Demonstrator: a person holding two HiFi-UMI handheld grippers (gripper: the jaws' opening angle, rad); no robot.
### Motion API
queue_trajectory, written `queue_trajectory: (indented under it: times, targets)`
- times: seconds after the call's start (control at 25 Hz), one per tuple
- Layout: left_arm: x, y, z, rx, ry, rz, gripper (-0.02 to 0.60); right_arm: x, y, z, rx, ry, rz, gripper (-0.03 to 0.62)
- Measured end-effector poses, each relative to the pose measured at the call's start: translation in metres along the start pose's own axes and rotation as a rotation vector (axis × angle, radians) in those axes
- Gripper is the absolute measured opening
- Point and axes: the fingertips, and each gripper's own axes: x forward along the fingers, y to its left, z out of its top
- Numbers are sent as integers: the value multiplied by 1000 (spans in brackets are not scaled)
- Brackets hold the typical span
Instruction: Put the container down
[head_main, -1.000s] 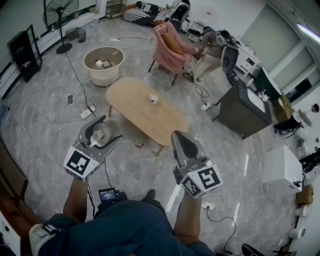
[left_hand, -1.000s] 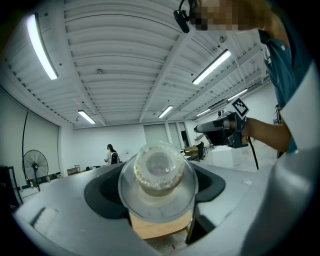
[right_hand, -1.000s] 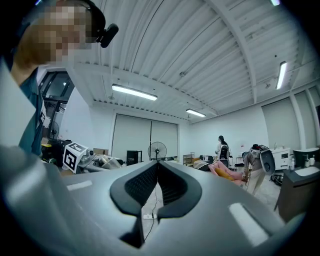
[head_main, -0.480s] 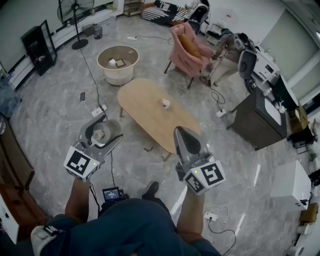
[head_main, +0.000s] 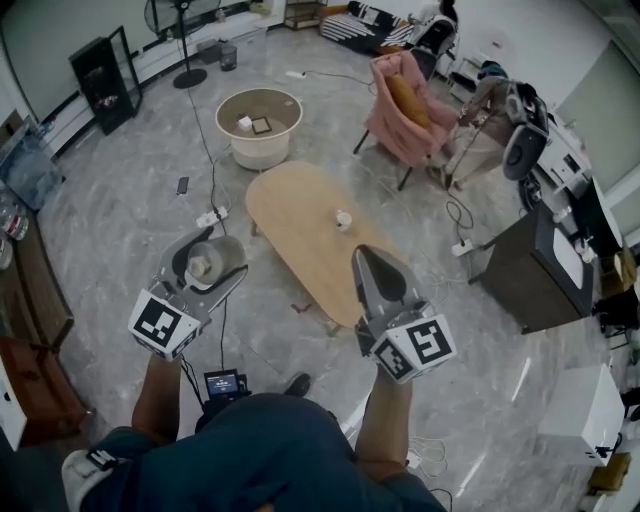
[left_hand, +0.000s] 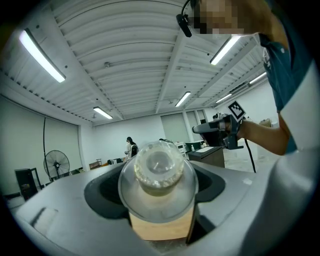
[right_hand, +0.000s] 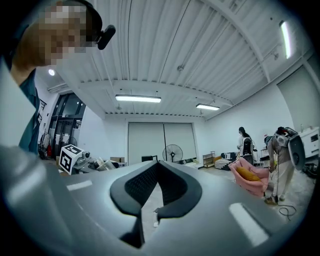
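A clear, lidded container (head_main: 204, 266) with a pale lump inside sits between the jaws of my left gripper (head_main: 203, 262), which is shut on it. In the left gripper view the container (left_hand: 158, 176) fills the space between the grey jaws, its round lid facing the camera, and it points up toward the ceiling. My right gripper (head_main: 367, 264) is shut with nothing in it; its tip overlaps the near edge of the oval wooden table (head_main: 296, 228). In the right gripper view the jaws of the right gripper (right_hand: 157, 165) meet at their tips.
A small white cup (head_main: 343, 219) stands on the table. Beyond it are a round white tub (head_main: 259, 128), a pink armchair (head_main: 412, 104) and a standing fan (head_main: 187, 62). A dark cabinet (head_main: 528, 270) stands at the right. Cables and a power strip (head_main: 210, 217) lie on the marble floor.
The view has shifted, so the table and room now lie closer to the grippers. Both grippers keep their pose, and the container stays in the left one.
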Motion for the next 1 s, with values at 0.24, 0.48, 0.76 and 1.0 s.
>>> queue_trajectory:
  times: [0.24,0.48,0.76,1.0]
  targets:
    - [30,-3,4,4,13,47,336,5,-38,0,13,-16,44,11]
    - [65,-14,8,12,31,52,336,-5,-80,-3,35,-26,36,11]
    - [101,-21,5,19,26,5,336,-11,-110,-13,50,-22,-4,11]
    - [141,6,1,-5,7,-74,336,-2,-134,-6,39,-3,-107,11]
